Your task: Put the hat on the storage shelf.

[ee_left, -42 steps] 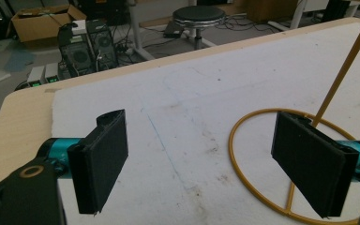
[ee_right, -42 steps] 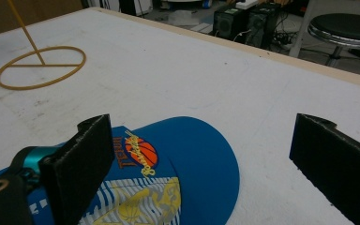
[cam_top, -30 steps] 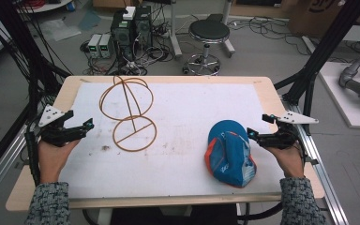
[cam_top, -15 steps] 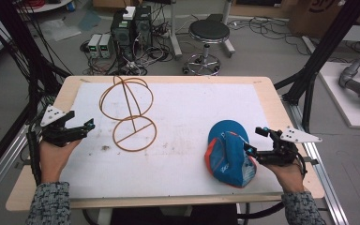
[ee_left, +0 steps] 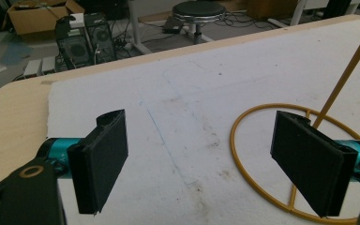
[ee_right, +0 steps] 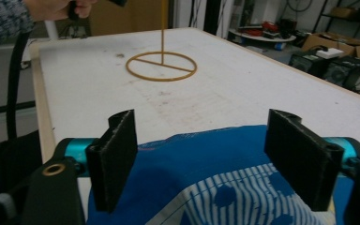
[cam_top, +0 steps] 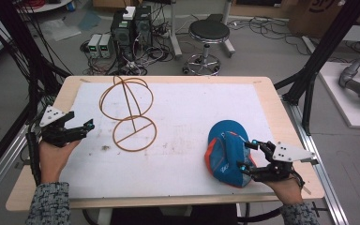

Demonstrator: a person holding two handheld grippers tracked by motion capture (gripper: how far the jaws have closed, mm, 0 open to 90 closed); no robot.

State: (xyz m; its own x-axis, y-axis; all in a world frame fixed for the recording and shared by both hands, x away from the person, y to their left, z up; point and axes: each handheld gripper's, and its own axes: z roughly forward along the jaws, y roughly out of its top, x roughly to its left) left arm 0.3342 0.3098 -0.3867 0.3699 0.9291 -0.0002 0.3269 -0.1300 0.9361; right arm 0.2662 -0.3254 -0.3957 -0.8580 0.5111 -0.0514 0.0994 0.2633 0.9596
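Observation:
A blue cap (cam_top: 225,152) with orange trim lies on the white mat at the table's right front. My right gripper (cam_top: 246,156) reaches it from the right, and its jaws have just been closing with the cap's blue and striped cloth (ee_right: 206,187) between them. In the right gripper view the gripper (ee_right: 211,159) has its pads either side of the cloth, not pressing it. A gold wire stand (cam_top: 133,132) with a round base and looped top stands upright at left centre. My left gripper (cam_top: 88,127) is open at the left edge, its jaws bare, with the stand's base ring (ee_left: 236,126) just past them.
The wooden table (cam_top: 272,103) carries a white mat (cam_top: 192,108). Past its far edge are a black stool (cam_top: 208,33) and computer boxes (cam_top: 131,23) among cables on the floor. A black frame post (cam_top: 318,56) rises at the right.
My right gripper has moved toward the table's front edge and in to the cap, and its jaws have narrowed around the cap's edge. My left gripper has stayed where it was.

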